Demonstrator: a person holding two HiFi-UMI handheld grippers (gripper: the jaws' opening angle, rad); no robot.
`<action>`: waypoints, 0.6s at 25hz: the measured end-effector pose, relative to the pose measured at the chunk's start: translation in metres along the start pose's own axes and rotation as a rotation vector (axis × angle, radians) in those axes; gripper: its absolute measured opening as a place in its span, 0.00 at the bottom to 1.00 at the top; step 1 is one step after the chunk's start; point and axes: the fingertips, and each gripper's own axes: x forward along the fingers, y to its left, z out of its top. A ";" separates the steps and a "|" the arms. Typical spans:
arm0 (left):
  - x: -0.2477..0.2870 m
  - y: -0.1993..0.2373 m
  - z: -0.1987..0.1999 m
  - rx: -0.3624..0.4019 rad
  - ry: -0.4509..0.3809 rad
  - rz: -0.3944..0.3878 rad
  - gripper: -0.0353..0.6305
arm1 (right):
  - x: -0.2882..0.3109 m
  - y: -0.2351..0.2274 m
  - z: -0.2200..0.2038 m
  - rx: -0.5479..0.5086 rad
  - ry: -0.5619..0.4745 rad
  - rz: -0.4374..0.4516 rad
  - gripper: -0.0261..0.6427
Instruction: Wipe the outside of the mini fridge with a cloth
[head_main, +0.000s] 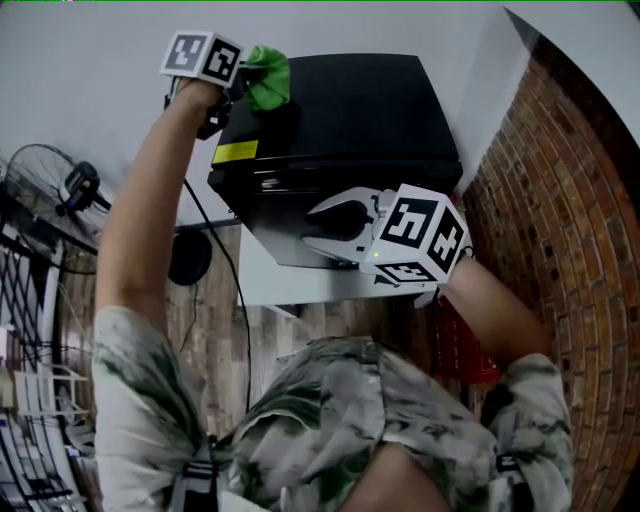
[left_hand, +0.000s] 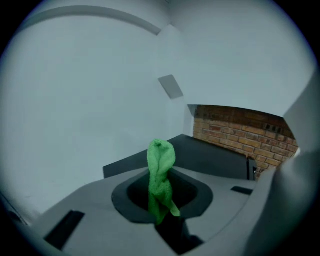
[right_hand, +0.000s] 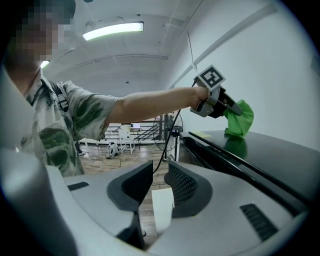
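The black mini fridge (head_main: 340, 110) stands against a white wall, and I look down on its glossy top. My left gripper (head_main: 245, 80) reaches to the fridge's far left corner. It is shut on a green cloth (head_main: 268, 75) that rests at the top's edge. In the left gripper view the cloth (left_hand: 161, 175) stands bunched between the jaws, with the fridge top (left_hand: 215, 155) beyond it. My right gripper (head_main: 335, 225) hovers open and empty at the fridge's front. The right gripper view shows its jaws apart (right_hand: 159, 182), with the green cloth (right_hand: 239, 119) on the fridge top (right_hand: 270, 155).
A brick wall (head_main: 560, 200) runs along the right side. The fridge sits on a white stand (head_main: 270, 285). A black cable (head_main: 225, 270) hangs at its left, and a floor fan (head_main: 60, 190) stands further left. A red object (head_main: 465, 350) lies by the wall.
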 end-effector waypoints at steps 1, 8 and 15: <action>0.005 -0.014 0.011 0.009 -0.019 -0.026 0.17 | -0.002 0.000 -0.001 0.004 -0.002 -0.005 0.21; 0.062 -0.119 0.077 0.043 -0.094 -0.231 0.17 | -0.024 -0.007 -0.015 0.039 0.001 -0.049 0.21; 0.127 -0.200 0.113 0.005 -0.113 -0.377 0.17 | -0.053 -0.017 -0.030 0.083 -0.005 -0.123 0.21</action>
